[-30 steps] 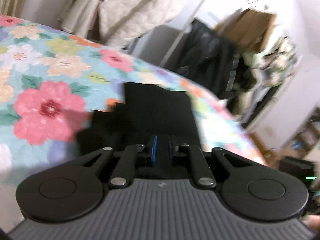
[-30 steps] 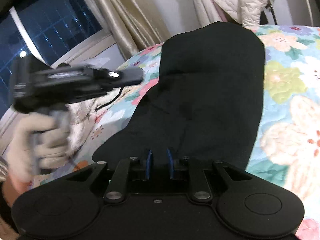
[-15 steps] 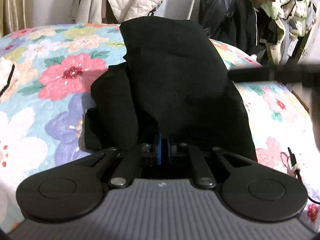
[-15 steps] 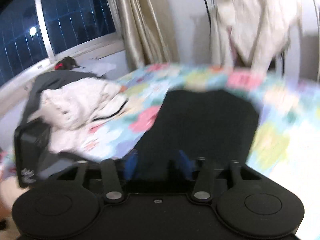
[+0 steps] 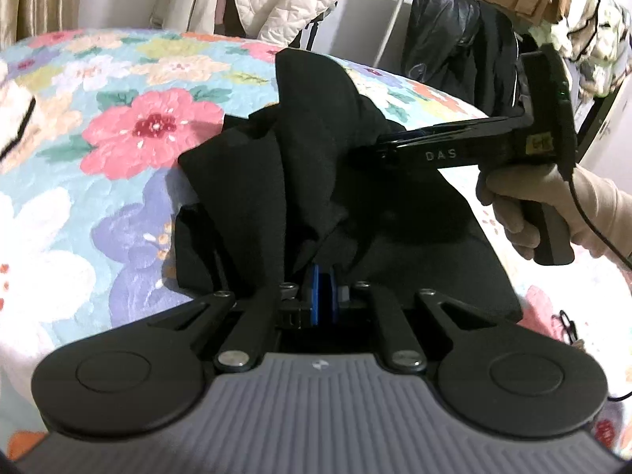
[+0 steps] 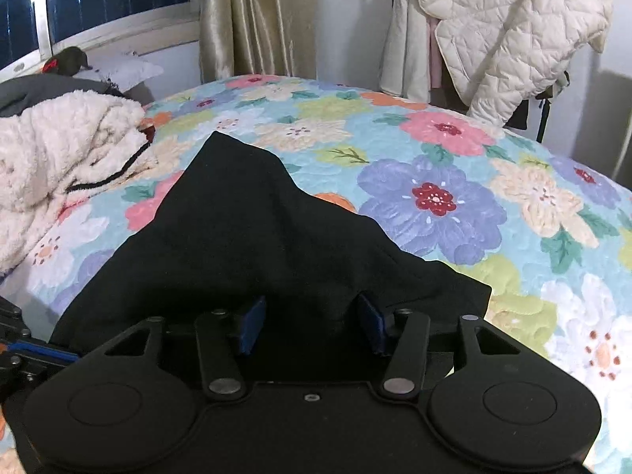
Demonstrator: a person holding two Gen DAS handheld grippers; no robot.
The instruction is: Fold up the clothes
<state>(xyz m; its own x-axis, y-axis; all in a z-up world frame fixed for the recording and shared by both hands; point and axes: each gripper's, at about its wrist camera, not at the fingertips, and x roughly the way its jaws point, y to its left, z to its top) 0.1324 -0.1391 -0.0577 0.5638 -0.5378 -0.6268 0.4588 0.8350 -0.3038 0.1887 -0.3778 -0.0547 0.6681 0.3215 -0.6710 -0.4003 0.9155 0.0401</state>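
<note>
Floral quilted bedspread (image 6: 434, 197) underneath, carrying crumpled black fabric garment (image 6: 245, 237). Left gripper (image 5: 322, 284) pinched tight on a raised fold. Right gripper (image 6: 312, 316) spread wide over the cloth, gripping nothing.

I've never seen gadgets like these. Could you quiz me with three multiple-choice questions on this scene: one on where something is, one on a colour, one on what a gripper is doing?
1. Where does the garment lie?
A. on a flowered bedspread
B. on a wooden floor
C. on a hanger

2. What colour is the garment?
A. white
B. red
C. black

3. How are the right gripper's fingers set?
A. spread apart
B. pressed together
C. clamped on a cup

Answers:
1 A: the black garment rests on the flowered bedspread.
2 C: it is plain black.
3 A: the right gripper shows its blue pads wide apart; the left gripper is pinched on cloth.
</note>
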